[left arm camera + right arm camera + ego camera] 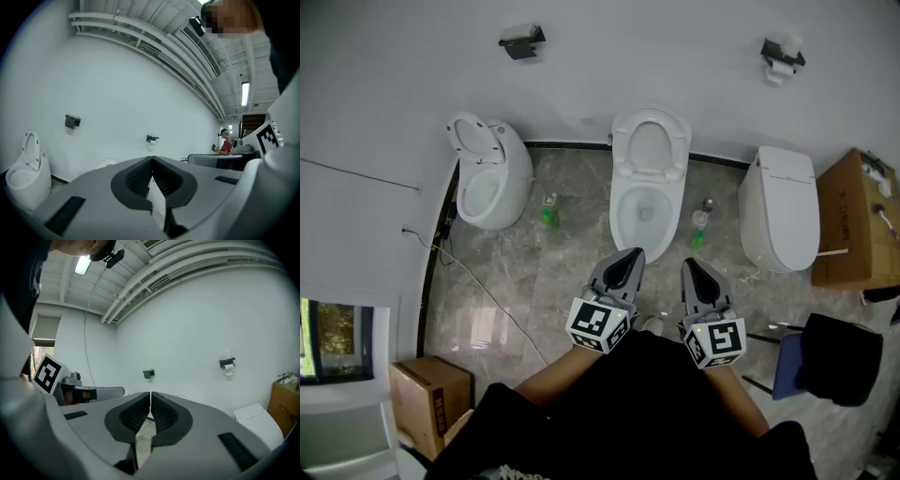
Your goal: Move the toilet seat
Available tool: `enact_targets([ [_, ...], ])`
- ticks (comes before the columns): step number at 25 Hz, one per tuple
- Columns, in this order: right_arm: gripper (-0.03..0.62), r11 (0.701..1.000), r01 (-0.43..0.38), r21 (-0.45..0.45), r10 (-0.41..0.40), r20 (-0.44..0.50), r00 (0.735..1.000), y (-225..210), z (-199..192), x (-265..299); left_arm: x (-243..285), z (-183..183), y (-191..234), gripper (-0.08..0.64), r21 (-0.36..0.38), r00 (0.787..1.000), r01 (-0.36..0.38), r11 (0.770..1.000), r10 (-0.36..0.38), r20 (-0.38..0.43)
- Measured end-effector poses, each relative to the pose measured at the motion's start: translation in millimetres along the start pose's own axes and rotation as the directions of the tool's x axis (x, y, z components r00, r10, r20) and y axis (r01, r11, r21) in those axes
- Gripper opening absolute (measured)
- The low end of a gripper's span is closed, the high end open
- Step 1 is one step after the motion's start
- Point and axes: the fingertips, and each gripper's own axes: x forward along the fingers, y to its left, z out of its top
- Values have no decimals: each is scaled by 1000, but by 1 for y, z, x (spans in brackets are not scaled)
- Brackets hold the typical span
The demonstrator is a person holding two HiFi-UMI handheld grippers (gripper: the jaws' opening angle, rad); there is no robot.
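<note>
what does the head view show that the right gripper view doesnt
Only the head view: the open left toilet, green bottles on the floor, and a small cardboard box. Only the right gripper view: ceiling pipes, a ceiling light, and the right claw close up, jaws together with nothing between them. Both: the closed toilet, the large cardboard box beside it, and the toilet roll holder on the wall.

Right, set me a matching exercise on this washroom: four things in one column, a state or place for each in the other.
1 middle white ceramic toilet
2 right-hand white ceramic toilet
3 grey left gripper
4 larger brown cardboard box

a lid down
b far right, by the wall
c jaws together
d lid up

Pairs: 1-d, 2-a, 3-c, 4-b.
</note>
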Motion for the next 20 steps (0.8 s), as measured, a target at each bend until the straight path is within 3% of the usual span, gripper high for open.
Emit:
enact_targets([
  [12,31,997,77,-16,-77,25,997,-9,9,-22,-11,-4,-9,15,5,1000,3,1000,-3,2],
  [20,31,992,117,-49,-116,23,993,-30,5,-33,-3,-5,-17,15,52,1000,0,999,0,-6],
])
